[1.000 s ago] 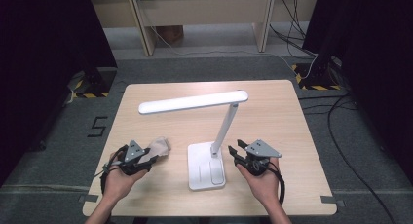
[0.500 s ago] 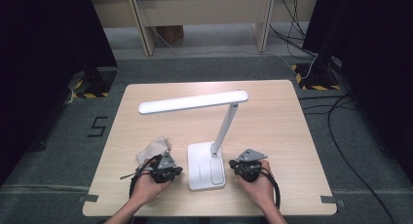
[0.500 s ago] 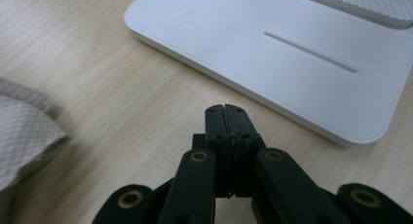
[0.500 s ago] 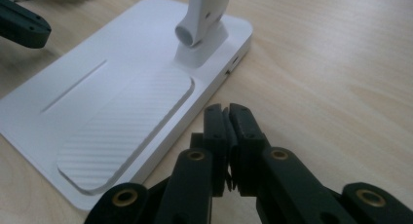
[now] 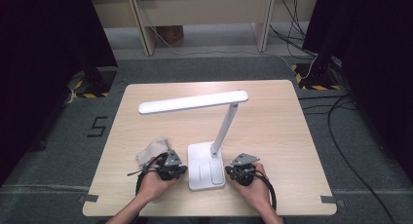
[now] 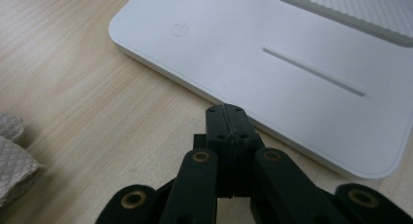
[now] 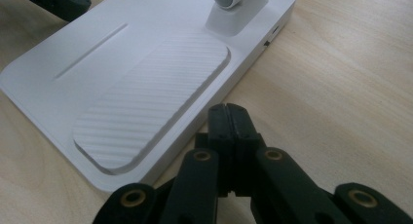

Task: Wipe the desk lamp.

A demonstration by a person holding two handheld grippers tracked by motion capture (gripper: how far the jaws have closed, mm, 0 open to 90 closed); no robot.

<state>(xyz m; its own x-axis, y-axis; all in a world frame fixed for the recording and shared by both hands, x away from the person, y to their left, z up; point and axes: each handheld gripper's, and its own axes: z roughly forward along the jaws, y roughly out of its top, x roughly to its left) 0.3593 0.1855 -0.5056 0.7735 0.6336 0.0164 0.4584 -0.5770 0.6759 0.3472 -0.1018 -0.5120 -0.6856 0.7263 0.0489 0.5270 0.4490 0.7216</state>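
A white desk lamp stands on the table, its flat base (image 5: 204,168) near the front edge and its lit head (image 5: 192,102) reaching left. My left gripper (image 5: 184,170) rests on the table at the base's left edge, jaws shut with nothing between them. The left gripper view has the shut tips (image 6: 225,109) just short of the base (image 6: 272,53), near its power symbol. On the other side of the base, my right gripper (image 5: 228,171) is also shut and empty. The right gripper view shows its tips (image 7: 228,109) beside the base's ribbed pad (image 7: 146,87).
A crumpled beige cloth (image 5: 152,148) lies just left of my left hand and shows at the left edge of the left gripper view (image 6: 12,156). Bare wooden table (image 5: 272,117) spreads behind and to the right of the lamp. Table legs and cables stand beyond the far edge.
Both grippers went from open to shut. The left hand slid right, past the cloth to the lamp base. The right hand came down beside the base.
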